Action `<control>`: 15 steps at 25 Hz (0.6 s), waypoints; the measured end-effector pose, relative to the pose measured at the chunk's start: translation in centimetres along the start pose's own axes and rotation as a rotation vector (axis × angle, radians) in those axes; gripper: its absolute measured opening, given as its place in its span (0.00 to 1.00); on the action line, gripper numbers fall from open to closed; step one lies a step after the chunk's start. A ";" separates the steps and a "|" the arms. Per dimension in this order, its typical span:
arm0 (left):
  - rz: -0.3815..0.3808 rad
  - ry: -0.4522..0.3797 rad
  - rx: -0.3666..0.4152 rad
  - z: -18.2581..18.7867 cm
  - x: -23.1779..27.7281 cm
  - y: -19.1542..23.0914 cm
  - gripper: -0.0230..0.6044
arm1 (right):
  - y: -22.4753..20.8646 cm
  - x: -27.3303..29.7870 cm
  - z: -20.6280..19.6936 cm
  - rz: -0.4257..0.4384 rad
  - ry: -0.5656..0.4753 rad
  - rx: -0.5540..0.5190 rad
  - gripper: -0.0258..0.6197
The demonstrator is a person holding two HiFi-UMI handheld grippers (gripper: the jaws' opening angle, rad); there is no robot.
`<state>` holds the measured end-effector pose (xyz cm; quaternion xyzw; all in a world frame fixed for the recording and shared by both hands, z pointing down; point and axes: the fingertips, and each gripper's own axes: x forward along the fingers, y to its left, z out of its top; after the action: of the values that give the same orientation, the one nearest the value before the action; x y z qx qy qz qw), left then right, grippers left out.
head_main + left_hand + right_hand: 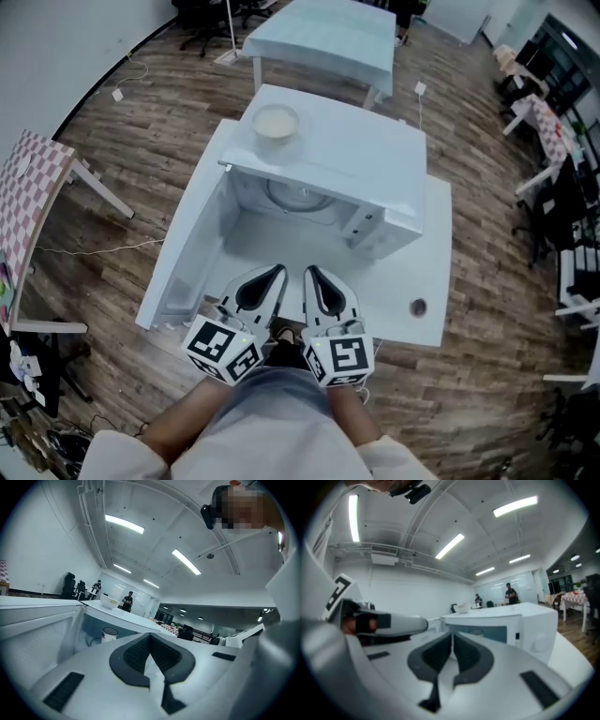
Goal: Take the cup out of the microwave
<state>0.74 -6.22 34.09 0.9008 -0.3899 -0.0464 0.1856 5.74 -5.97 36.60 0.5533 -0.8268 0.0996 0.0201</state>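
Head view first: the left gripper (278, 273) and right gripper (310, 273) sit side by side, tips close together. Both point at the open front of the white microwave (347, 159) just ahead of them. Its door (187, 248) is swung wide, off to the left gripper's left. One pale bowl (277, 124) sits on the microwave roof, beyond the left gripper's tips. Everything stands on a white table (398, 319). The cup is hidden under the roof from up here.

Left gripper view: the jaws are pressed together with nothing in them. The cup (109, 634) is ahead and a bit left of the tips, inside the microwave cavity. It's standing upright, long axis vertical, mouth up with a dark rim, and I can't make out a handle. The open door runs along the gripper's left side and the bowl is on the roof above the cup. A person (127, 601) and a second person (96, 587) stand far off past the microwave.

Right gripper view: jaws closed together too, also empty. The left gripper lies just to its left, about level with it. The microwave is ahead and slightly right, with its control panel (534, 637) furthest right and the bowl on top. The cavity is too murky here to pick out the cup.

Count: one cup, one bowl, one microwave, two grippers
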 end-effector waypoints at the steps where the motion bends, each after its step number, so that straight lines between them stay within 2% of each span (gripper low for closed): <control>1: 0.008 -0.001 0.005 -0.1 0.4 0.5 0.06 | -0.3 0.7 -0.2 -0.007 -0.005 -0.002 0.08; 8: 0.023 0.016 -0.020 -0.7 3.1 4.0 0.06 | -2.6 6.0 -1.5 -0.031 -0.023 0.003 0.08; 15: 0.014 0.030 -0.082 -1.7 4.5 5.8 0.06 | -4.5 9.5 -3.9 -0.054 0.032 -0.008 0.08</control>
<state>0.27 -12.65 38.09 0.8902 -0.3913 -0.0474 0.2285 5.93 -15.56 42.45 0.5737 -0.8115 0.1045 0.0382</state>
